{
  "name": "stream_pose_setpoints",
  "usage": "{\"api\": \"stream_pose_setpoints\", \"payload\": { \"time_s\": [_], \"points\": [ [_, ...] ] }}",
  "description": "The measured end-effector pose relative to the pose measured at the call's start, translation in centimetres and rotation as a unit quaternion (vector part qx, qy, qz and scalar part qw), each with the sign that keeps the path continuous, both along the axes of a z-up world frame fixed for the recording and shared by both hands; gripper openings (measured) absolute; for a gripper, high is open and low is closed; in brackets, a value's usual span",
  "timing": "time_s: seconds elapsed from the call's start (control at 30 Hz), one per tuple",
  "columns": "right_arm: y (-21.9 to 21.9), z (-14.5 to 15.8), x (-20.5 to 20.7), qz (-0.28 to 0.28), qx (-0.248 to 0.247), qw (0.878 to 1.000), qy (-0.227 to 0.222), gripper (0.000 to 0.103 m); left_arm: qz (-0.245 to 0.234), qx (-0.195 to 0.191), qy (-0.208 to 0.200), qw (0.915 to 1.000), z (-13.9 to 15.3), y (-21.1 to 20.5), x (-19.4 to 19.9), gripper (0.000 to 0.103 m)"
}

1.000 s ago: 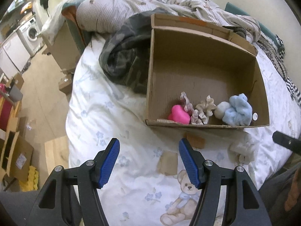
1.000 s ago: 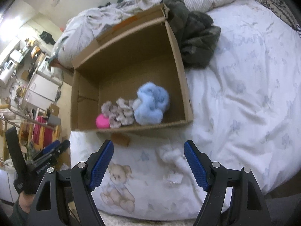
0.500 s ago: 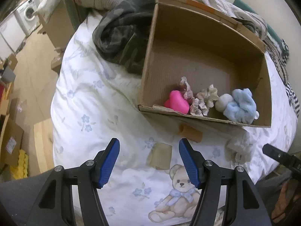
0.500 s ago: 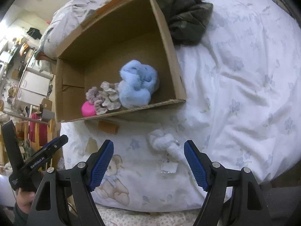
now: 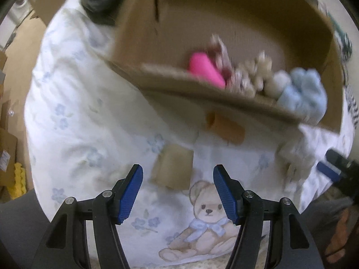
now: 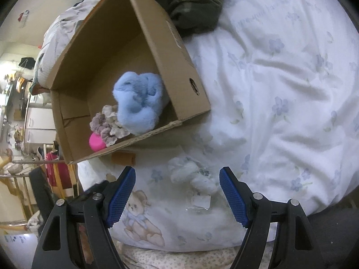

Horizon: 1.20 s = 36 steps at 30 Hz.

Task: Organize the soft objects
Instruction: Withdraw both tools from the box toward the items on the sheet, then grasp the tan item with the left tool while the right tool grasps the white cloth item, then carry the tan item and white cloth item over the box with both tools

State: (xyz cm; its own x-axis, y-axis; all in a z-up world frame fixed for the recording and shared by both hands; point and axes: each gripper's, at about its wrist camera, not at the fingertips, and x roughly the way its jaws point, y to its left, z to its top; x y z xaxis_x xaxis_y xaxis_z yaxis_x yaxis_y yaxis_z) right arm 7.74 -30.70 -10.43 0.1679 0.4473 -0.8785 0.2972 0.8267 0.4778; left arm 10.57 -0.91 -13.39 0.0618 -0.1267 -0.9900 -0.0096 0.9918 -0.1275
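Observation:
A cardboard box (image 6: 179,71) lies open on the bed and holds a blue fluffy toy (image 6: 139,103), frilly scrunchies (image 6: 107,125) and a pink heart (image 6: 96,142). A white fluffy item (image 6: 190,172) with a tag lies on the sheet before the box, between my right gripper's (image 6: 177,190) open fingers. My left gripper (image 5: 178,190) is open and empty, just short of a beige pad (image 5: 172,168); an orange-brown piece (image 5: 226,127) lies by the box (image 5: 202,92). The left wrist view is blurred.
A dark green garment (image 6: 193,2) lies behind the box. The white bedsheet (image 6: 280,89) with a teddy bear print (image 5: 206,224) covers the bed; its edge drops off close below both grippers. Furniture and clutter stand on the floor to the left (image 6: 22,123).
Both grippers moved forward and down toward the bed. The white fluffy item now sits between the right fingers, and the beige pad lies nearer the left gripper. Both stay open.

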Motion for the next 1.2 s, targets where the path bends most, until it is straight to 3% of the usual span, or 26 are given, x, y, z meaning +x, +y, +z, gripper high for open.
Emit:
{"api": "stream_pose_setpoints", "payload": {
  "time_s": [0.13, 0.3, 0.37, 0.5, 0.57, 0.6, 0.63, 0.77, 0.97, 1.2],
  "points": [
    [0.1, -0.7, 0.3, 0.005, -0.013, 1.0, 0.013, 0.082, -0.008, 0.005, 0.0, 1.0, -0.4, -0.6, 0.3, 0.033],
    [1.5, -1.4, 1.0, 0.041, -0.032, 0.998, 0.016, 0.082, -0.005, 0.0, 0.005, 1.0, -0.7, -0.6, 1.0, 0.011],
    [2.4, -1.5, 1.3, 0.061, -0.048, 0.997, 0.011, 0.08, -0.006, -0.005, -0.001, 1.0, -0.1, -0.5, 1.3, 0.009],
    [4.1, -1.8, 1.5, 0.098, -0.059, 0.993, 0.009, 0.039, -0.006, -0.018, -0.017, 0.9997, 0.7, 0.2, 1.6, 0.009],
    [4.7, -2.1, 1.4, 0.111, -0.071, 0.991, 0.011, 0.032, -0.004, -0.021, -0.02, 0.9996, 1.0, 0.2, 1.7, 0.009],
    [4.8, -2.0, 1.3, 0.117, -0.078, 0.99, 0.007, 0.019, -0.004, -0.022, -0.022, 0.9995, 1.2, 0.1, 1.6, 0.009],
    [5.0, -1.9, 1.3, 0.121, -0.085, 0.989, 0.002, 0.013, -0.002, -0.024, -0.024, 0.9994, 1.3, 0.3, 1.6, 0.009],
    [4.7, -0.4, 1.0, 0.111, -0.077, 0.99, -0.028, 0.004, 0.004, -0.03, -0.035, 0.9989, 2.3, 1.6, 1.5, 0.009],
    [3.4, 2.4, 0.3, 0.082, -0.017, 0.993, -0.079, 0.004, 0.011, -0.034, -0.048, 0.9982, 4.3, 2.7, 0.2, 0.009],
    [4.7, 3.1, -0.2, 0.11, -0.025, 0.99, -0.089, 0.004, 0.016, -0.029, -0.064, 0.9974, 5.5, 2.8, -0.3, 0.009]
  ]
}}
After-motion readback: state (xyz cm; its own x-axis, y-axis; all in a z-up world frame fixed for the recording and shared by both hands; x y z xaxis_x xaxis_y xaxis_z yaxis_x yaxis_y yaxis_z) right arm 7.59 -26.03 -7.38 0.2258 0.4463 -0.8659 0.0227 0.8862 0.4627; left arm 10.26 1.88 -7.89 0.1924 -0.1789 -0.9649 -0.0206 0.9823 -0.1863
